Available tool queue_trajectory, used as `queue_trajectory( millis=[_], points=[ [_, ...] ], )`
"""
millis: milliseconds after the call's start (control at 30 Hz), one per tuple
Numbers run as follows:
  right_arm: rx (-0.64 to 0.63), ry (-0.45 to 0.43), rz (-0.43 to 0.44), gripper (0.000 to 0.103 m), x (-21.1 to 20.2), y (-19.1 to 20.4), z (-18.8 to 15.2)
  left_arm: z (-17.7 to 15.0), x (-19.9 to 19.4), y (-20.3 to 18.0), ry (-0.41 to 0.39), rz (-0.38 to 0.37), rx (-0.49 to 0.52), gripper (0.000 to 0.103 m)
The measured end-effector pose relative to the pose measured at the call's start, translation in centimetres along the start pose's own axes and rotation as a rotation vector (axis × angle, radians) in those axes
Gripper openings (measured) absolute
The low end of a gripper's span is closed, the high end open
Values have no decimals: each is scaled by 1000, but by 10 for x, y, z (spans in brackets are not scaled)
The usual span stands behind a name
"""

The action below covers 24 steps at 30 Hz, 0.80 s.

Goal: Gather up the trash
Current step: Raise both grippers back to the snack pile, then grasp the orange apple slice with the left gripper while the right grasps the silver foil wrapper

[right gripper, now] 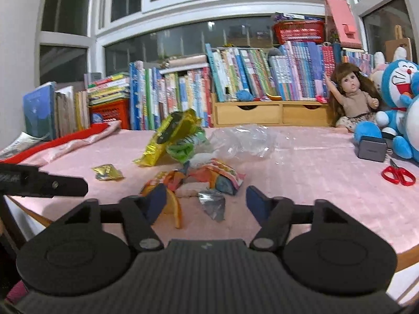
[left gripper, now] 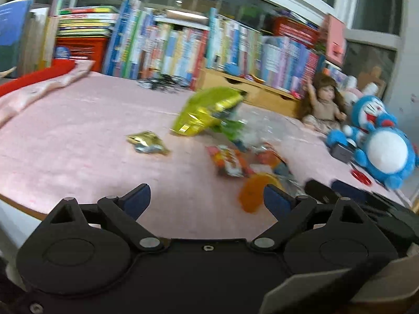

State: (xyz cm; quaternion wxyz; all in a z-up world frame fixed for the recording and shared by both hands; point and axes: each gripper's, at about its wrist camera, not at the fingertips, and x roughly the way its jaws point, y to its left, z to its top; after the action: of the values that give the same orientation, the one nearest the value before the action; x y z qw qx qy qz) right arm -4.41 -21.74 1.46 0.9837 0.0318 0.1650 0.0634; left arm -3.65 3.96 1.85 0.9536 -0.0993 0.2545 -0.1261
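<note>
Trash lies in a loose heap on the pink tablecloth (right gripper: 301, 183). It includes a green-gold foil bag (right gripper: 172, 136), a small gold wrapper (right gripper: 107, 172), red-orange snack wrappers (right gripper: 220, 175), clear plastic film (right gripper: 243, 141), a silver scrap (right gripper: 213, 205) and an orange piece (right gripper: 174, 209). My right gripper (right gripper: 207, 198) is open just above the cloth, with the silver scrap ahead between its fingers and untouched. My left gripper (left gripper: 207, 196) is open over bare cloth. The orange piece (left gripper: 252, 193) is by its right finger and the snack wrapper (left gripper: 229, 161) lies beyond. The left wrist view is blurred.
A row of books (right gripper: 235, 78) and a wooden drawer box (right gripper: 272, 112) line the back. A doll (right gripper: 353, 96), a blue plush (right gripper: 400, 110), a grey box (right gripper: 371, 147) and red scissors (right gripper: 398, 175) sit at the right. Red-and-pink folded cloth (right gripper: 65, 144) lies at the left, and the table edge is near.
</note>
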Motion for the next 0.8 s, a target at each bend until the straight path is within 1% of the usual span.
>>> queue_trajectory(
  millis=[33, 67, 100, 167, 300, 433, 500, 567, 667, 700, 733, 767, 800],
  points=[
    [10, 5, -13, 56, 1, -2, 0, -2, 3, -5, 8, -10, 10, 91],
    [22, 14, -21, 55, 1, -5, 0, -5, 5, -11, 18, -16, 15, 88],
    [34, 23, -23, 54, 3, -9, 0, -7, 8, -15, 29, -24, 15, 86],
    [55, 30, -25, 54, 3, -16, -1, -12, 14, -21, 43, -38, -2, 83],
    [57, 23, -53, 55, 0, -25, -3, -12, 28, -31, 49, -65, -41, 83],
    [74, 9, -90, 55, -6, -36, -4, -10, 40, -48, 12, -56, 2, 87],
    [89, 7, -102, 57, -10, -43, -5, -9, 48, -58, 0, -33, 39, 88],
    [105, 7, -107, 62, -14, -50, -6, -10, 58, -67, 8, -18, 68, 88],
    [106, 1, -114, 67, -19, -55, -8, -13, 71, -75, 26, -18, 75, 89],
    [103, 1, -115, 67, -20, -56, -9, -14, 75, -78, 32, -13, 77, 88],
    [100, 0, -116, 67, -20, -57, -9, -15, 80, -80, 38, -7, 81, 87],
    [97, -3, -116, 68, -20, -57, -9, -16, 84, -81, 44, 0, 87, 80],
    [94, -5, -115, 68, -20, -57, -9, -16, 87, -82, 49, 7, 91, 65]
  ],
)
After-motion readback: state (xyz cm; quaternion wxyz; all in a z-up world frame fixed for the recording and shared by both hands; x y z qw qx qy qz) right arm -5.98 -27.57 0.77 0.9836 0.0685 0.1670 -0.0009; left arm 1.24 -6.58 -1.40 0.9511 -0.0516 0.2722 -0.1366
